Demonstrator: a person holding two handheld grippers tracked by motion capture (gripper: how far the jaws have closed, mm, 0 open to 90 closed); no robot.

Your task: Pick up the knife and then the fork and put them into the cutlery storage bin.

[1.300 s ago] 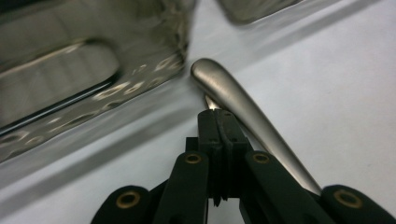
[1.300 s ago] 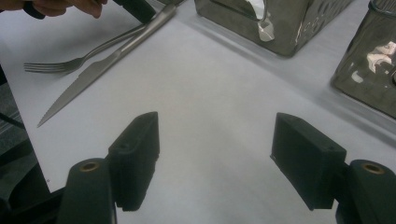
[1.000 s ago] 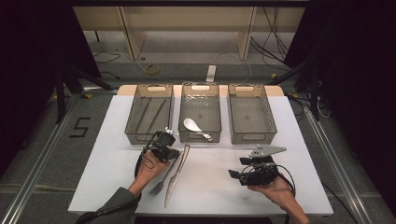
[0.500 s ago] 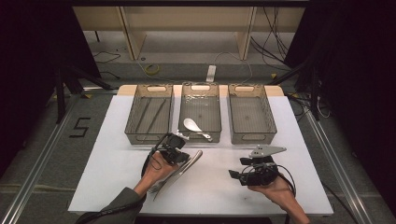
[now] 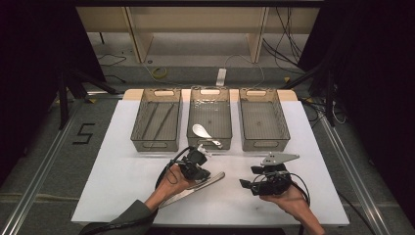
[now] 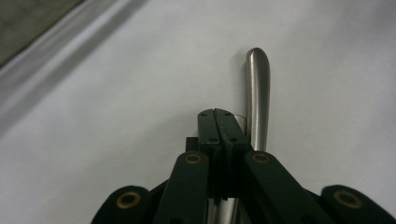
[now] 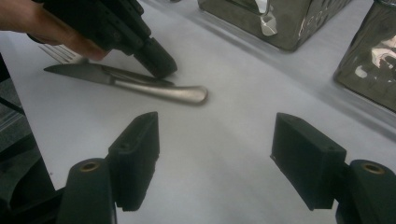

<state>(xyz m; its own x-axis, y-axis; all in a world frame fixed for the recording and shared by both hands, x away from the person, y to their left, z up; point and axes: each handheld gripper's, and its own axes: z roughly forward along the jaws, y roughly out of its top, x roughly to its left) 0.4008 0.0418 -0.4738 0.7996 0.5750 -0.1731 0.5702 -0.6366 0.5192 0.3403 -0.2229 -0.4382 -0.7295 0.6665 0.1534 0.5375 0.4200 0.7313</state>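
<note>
Landmark: the middle bin (image 5: 209, 117) of three wire bins at the table's far side – a white spoon (image 5: 200, 131) lies in its near end. Just in front of that bin, the left gripper (image 5: 195, 166) is pressed low onto a table knife (image 5: 193, 188), jaws closed together over the handle with the rounded butt (image 6: 258, 84) poking out beyond them; from the left gripper view I cannot tell how much metal is really caught, the handle seems to run beside the tips. A fork (image 7: 60, 53) lies touching or just beside the blade. Right gripper (image 5: 259, 183), nearer than the right-hand bin, idles with jaws wide, holding nothing. Risks – a shallow, off-centre pinch lets the smooth handle swivel or slip on lifting; the fork may be dragged along; the long blade could clip the bin rim
</note>
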